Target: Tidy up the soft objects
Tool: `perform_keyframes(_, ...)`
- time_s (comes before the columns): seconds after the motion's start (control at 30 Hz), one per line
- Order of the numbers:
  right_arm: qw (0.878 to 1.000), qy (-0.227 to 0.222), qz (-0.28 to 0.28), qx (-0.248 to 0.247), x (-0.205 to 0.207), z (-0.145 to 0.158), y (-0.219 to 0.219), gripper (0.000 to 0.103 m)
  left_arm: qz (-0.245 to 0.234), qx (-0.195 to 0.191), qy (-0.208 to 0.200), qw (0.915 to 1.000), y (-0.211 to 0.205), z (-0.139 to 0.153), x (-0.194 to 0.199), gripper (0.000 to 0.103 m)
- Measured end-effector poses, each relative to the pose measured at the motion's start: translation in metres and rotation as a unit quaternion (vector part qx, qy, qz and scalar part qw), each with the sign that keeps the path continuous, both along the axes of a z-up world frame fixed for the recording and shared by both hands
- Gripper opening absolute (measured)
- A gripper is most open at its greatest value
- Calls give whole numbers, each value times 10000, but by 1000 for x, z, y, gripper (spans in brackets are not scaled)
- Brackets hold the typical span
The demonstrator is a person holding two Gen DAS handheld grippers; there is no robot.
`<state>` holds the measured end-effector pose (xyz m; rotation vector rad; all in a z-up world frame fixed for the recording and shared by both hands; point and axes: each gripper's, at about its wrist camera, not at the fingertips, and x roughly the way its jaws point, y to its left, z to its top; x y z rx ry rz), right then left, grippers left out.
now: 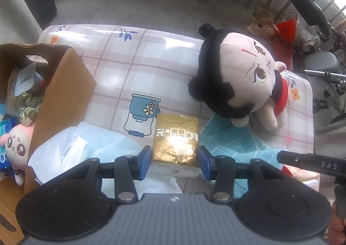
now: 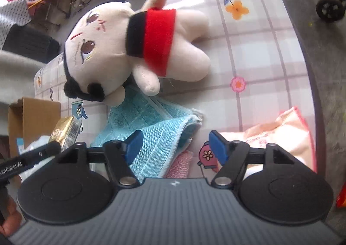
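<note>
On the checked tablecloth (image 1: 164,50), between the blue pads of the left gripper (image 1: 174,161), lies a gold tissue pack (image 1: 175,141). Both pads stand just beside its two sides, but it is not clear if they press it or only frame it. To the left of the pack stands a cardboard box (image 1: 62,93), and inside it lie a small plush doll (image 1: 16,145) and some packets. White crumpled tissue paper (image 1: 82,150) lies between the box and the pack.

To the right, a big plush doll (image 2: 134,44) with black hair and a red band lies on its side on the cloth. Its head rests on the edge of a light blue towel (image 2: 149,124).

The right gripper (image 2: 175,147) has its fingers spread wide and holds nothing. Its left pad is over the towel, and its right pad is near a pink snack bag (image 2: 287,134).
</note>
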<state>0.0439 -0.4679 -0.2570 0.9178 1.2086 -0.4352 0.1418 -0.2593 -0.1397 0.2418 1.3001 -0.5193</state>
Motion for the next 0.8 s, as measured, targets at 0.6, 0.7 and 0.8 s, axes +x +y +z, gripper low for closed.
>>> perform_keyframes(0.6, 9277, 271, 3576, -1036, 79, -33, 57, 97, 96, 126, 13, 9999, 9, -6, 0, 47)
perform_keyframes(0.7, 9363, 188, 3303, -1179, 75, -30, 56, 73, 91, 147, 35, 9998, 10, -8, -2, 47)
perform_keyframes(0.8, 9424, 140, 3062, -1342, 72, -22, 49, 35, 59, 142, 31, 9999, 9, -9, -4, 47)
